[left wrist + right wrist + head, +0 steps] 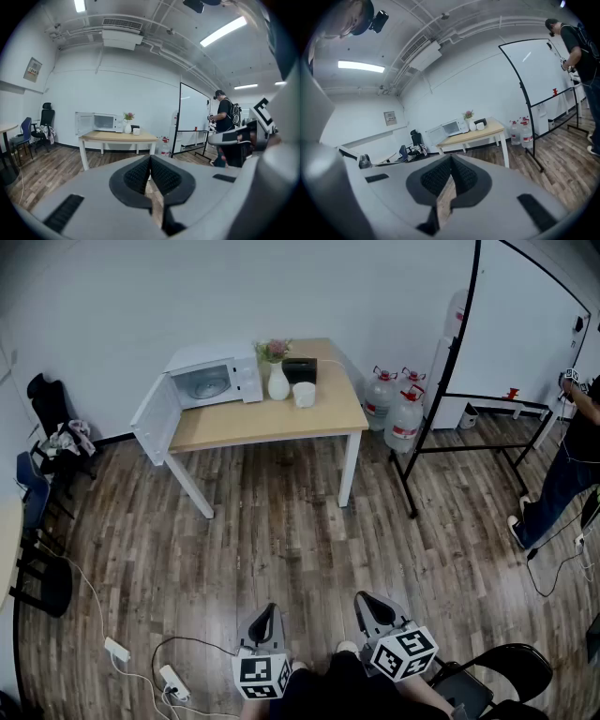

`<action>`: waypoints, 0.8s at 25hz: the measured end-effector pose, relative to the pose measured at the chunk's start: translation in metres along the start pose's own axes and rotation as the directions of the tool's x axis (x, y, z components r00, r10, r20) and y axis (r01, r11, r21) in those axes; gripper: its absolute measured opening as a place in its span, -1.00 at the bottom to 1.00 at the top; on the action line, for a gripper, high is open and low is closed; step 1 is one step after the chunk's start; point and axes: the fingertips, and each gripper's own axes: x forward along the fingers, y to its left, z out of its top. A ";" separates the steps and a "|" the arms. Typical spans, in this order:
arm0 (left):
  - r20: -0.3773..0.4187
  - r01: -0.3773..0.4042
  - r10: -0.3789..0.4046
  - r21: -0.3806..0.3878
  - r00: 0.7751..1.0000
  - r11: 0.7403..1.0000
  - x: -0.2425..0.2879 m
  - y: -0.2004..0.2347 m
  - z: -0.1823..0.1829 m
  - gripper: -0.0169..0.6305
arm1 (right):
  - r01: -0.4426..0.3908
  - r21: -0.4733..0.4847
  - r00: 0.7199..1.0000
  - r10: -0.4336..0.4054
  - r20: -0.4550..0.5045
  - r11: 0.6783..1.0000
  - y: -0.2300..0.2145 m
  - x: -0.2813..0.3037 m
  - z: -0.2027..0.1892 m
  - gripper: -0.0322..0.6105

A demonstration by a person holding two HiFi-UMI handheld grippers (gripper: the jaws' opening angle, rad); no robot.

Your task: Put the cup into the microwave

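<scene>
the wooden floor (281,521) spreads out on every side of the surface (244,427), a pale table set against the white wall; a whiteboard (525,315) on a black frame stands off the surface's right end; the white microwave (214,379) sits on the surface's back left corner, its door (155,418) swung wide open past the surface's left edge; water bottles (403,420) stand on the floor just beside the surface's right end; the left claw (265,613) and the right claw (373,601) hang well apart from the surface, over the floor on its near side, side by side and pointing toward it; each claw has its jaws pressed together with nothing between them; a white vase (278,383) with flowers stands on the surface just right of the microwave; a black box (300,369) sits at the surface's back edge; the white cup (304,394) rests on the surface just in front of that box and right of the vase, outside the microwave
</scene>
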 end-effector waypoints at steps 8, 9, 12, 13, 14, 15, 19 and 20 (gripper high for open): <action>0.026 0.007 -0.006 -0.032 1.000 0.999 -0.034 0.015 -0.010 -0.93 | 0.087 -0.027 0.996 -0.086 0.038 0.996 0.028 -0.015 -0.015 -0.92; 0.028 0.008 -0.007 -0.028 1.000 1.000 -0.038 0.017 -0.010 -0.93 | 0.094 -0.029 0.995 -0.093 0.041 0.995 0.032 -0.017 -0.017 -0.92; 0.036 0.023 -0.023 -0.018 0.999 1.000 -0.047 0.025 -0.009 -0.93 | 0.104 -0.039 0.994 -0.102 0.045 0.994 0.048 -0.017 -0.022 -0.92; 0.037 0.028 -0.028 -0.017 0.999 0.999 -0.050 0.028 -0.010 -0.93 | 0.106 -0.045 0.994 -0.104 0.044 0.993 0.053 -0.017 -0.025 -0.92; 0.038 0.034 -0.033 -0.017 0.999 0.999 -0.052 0.031 -0.010 -0.93 | 0.107 -0.053 0.994 -0.104 0.044 0.993 0.058 -0.016 -0.026 -0.92; 0.041 0.040 -0.039 -0.018 0.998 0.999 -0.054 0.034 -0.010 -0.93 | 0.104 -0.061 0.994 -0.101 0.047 0.993 0.063 -0.015 -0.028 -0.92; 0.049 0.068 -0.067 -0.022 0.997 0.997 -0.064 0.040 -0.014 -0.93 | 0.074 -0.064 0.995 -0.070 0.071 0.995 0.085 -0.016 -0.036 -0.92; 0.053 0.075 -0.074 -0.022 0.996 0.997 -0.064 0.041 -0.014 -0.93 | 0.079 -0.063 0.995 -0.075 0.062 0.995 0.088 -0.014 -0.040 -0.92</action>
